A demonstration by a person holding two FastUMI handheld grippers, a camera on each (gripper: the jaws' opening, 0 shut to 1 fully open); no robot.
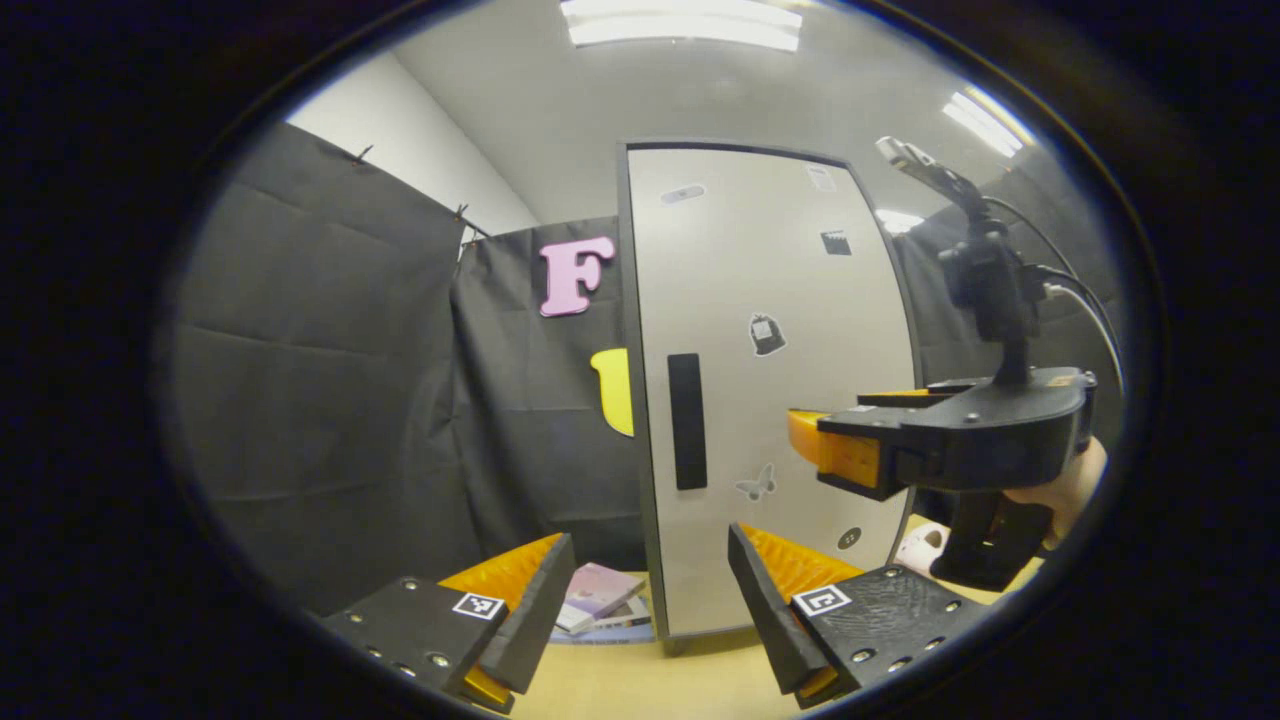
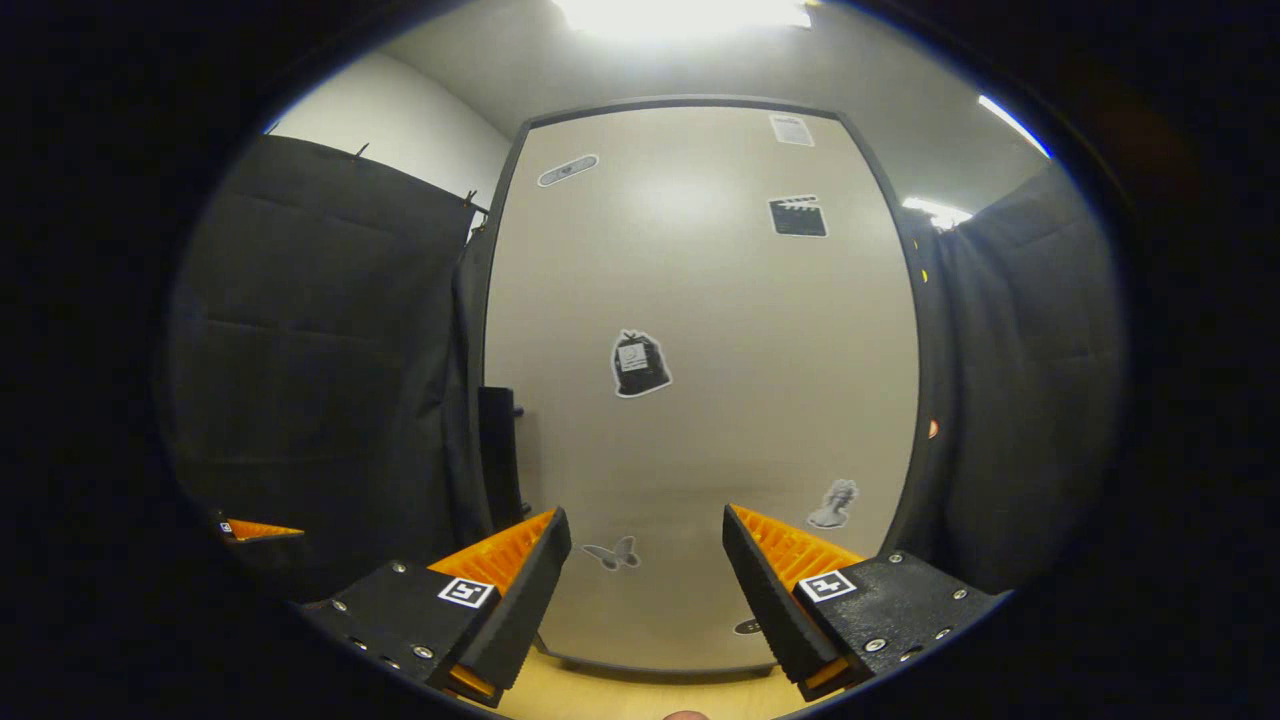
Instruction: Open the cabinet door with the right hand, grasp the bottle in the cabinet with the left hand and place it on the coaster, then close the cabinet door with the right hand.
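Observation:
The pale grey cabinet door [image 1: 770, 340] stands closed, with a black vertical handle [image 1: 686, 420] near its left edge, so whatever is inside is hidden. My left gripper [image 1: 650, 600] is open and empty, low in front of the cabinet and some way back from it. My right gripper [image 1: 830, 430], held by a hand, floats to the right in front of the door at handle height, its orange fingers pointing at the door. In the right gripper view the door [image 2: 700, 380] is close ahead, the handle [image 2: 497, 450] lies left of the open, empty right gripper [image 2: 645, 580].
The cabinet stands on a light wooden table [image 1: 620, 685]. Some flat booklets [image 1: 598, 595] lie by its lower left corner. A small pale pink object [image 1: 922, 546] sits at its right, partly hidden by the right gripper. Black cloth walls close in on both sides.

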